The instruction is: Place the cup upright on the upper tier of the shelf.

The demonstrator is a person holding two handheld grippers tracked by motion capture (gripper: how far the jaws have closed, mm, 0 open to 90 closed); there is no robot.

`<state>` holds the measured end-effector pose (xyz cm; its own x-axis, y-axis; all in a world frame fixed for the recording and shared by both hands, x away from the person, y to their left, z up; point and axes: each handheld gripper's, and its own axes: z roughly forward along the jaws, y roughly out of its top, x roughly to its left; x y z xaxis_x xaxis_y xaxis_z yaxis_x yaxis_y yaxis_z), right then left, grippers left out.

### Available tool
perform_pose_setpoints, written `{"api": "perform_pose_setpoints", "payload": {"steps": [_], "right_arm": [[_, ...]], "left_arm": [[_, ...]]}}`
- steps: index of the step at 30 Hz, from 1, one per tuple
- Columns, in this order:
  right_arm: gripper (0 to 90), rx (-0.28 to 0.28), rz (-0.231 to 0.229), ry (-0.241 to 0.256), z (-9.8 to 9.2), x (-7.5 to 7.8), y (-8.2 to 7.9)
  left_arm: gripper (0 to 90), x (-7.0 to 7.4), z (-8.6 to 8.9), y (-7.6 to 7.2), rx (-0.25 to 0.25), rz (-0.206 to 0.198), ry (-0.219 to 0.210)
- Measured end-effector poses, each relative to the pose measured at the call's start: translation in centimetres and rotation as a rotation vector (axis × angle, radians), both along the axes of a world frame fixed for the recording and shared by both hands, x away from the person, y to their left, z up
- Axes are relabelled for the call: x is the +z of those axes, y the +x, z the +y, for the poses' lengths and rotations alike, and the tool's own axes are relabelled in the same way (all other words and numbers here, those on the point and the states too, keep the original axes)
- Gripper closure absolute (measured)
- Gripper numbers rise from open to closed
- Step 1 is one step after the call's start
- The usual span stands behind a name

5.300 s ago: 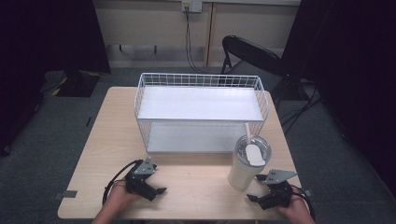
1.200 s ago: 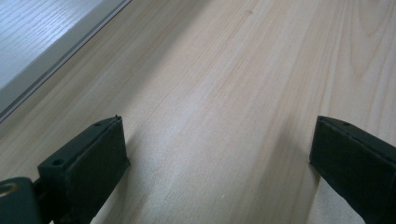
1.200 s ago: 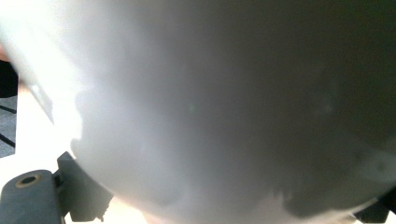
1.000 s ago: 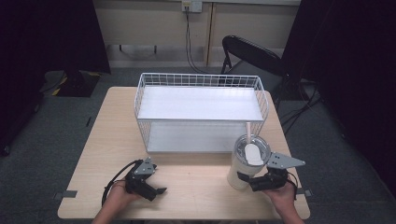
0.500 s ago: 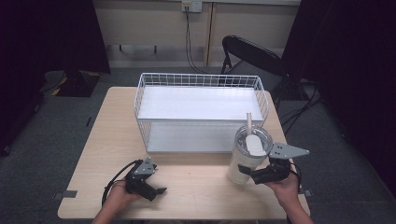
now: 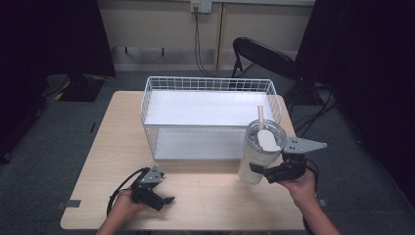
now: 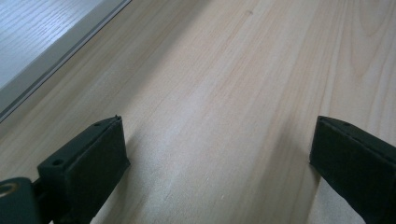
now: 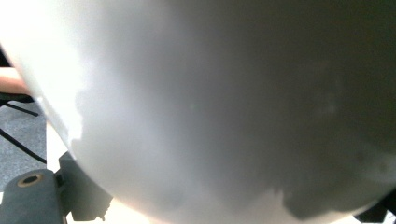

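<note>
The right gripper clamps the tumbler low on its wall, just off the table beside the basket, so the top-heavy cup may tip or slip, while the left gripper rests open.

White tumbler, clear lid, straw upright; tilted slightly, lifted near wire basket's front right corner.

pale matt wood-grain bench, white coated wire basket, smooth glossy white tumbler with clear plastic lid, matt black fingers
</note>
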<state>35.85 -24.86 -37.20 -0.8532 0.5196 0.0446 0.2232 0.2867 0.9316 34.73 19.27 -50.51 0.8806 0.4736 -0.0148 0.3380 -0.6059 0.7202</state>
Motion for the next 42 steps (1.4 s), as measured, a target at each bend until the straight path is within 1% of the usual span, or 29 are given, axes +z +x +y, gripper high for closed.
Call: {"api": "perform_pose_setpoints", "payload": {"steps": [3,4,7,8,9,11,13,16,21,25,32,37,41,42], "right_arm": [[9.9,0.006,-0.002,-0.009,0.2,0.7,0.2],[9.9,0.012,-0.001,-0.022,0.3,1.1,0.4],[9.9,0.019,0.0,-0.032,0.5,1.5,0.5],[9.9,0.027,0.002,-0.036,0.7,2.0,0.6],[9.9,0.027,0.002,-0.036,0.7,2.0,0.6],[10.0,0.039,0.007,-0.031,1.0,2.6,0.8],[9.9,0.041,0.007,-0.031,1.1,2.8,0.9],[10.0,0.055,0.011,-0.035,1.5,3.6,1.2],[10.0,0.07,0.02,-0.028,1.8,4.4,1.4],[10.0,0.075,0.003,-0.04,2.2,5.0,1.5],[10.0,0.092,0.015,-0.036,2.7,6.0,1.9],[9.9,0.094,0.005,-0.045,2.9,6.9,2.1],[9.9,0.104,0.001,-0.041,3.1,8.1,2.4],[9.9,0.104,0.001,-0.041,3.1,8.1,2.4]], "left_arm": [[3.3,0.0,0.0,0.0,0.001,0.0,0.0],[3.2,0.0,0.0,0.0,0.001,0.0,0.0],[3.2,0.0,0.0,0.0,0.001,0.0,0.0],[3.2,0.0,0.0,0.0,0.001,0.0,0.001],[3.2,0.0,0.0,0.0,0.001,0.0,0.0],[3.2,0.0,0.0,0.0,0.001,0.0,0.0],[3.2,0.0,0.0,0.0,0.001,0.0,0.0],[3.2,0.0,0.0,0.0,0.001,0.0,0.0],[3.2,0.0,0.0,0.0,0.001,0.001,0.001],[3.2,0.0,0.0,0.0,0.001,0.001,0.001],[2.8,0.0,0.0,0.0,0.0,0.0,0.003],[2.7,0.0,-0.1,0.0,0.0,0.0,0.004],[2.3,0.0,-0.1,0.0,0.001,0.001,0.004],[2.3,0.0,-0.1,0.0,-0.001,0.001,0.006]]}}
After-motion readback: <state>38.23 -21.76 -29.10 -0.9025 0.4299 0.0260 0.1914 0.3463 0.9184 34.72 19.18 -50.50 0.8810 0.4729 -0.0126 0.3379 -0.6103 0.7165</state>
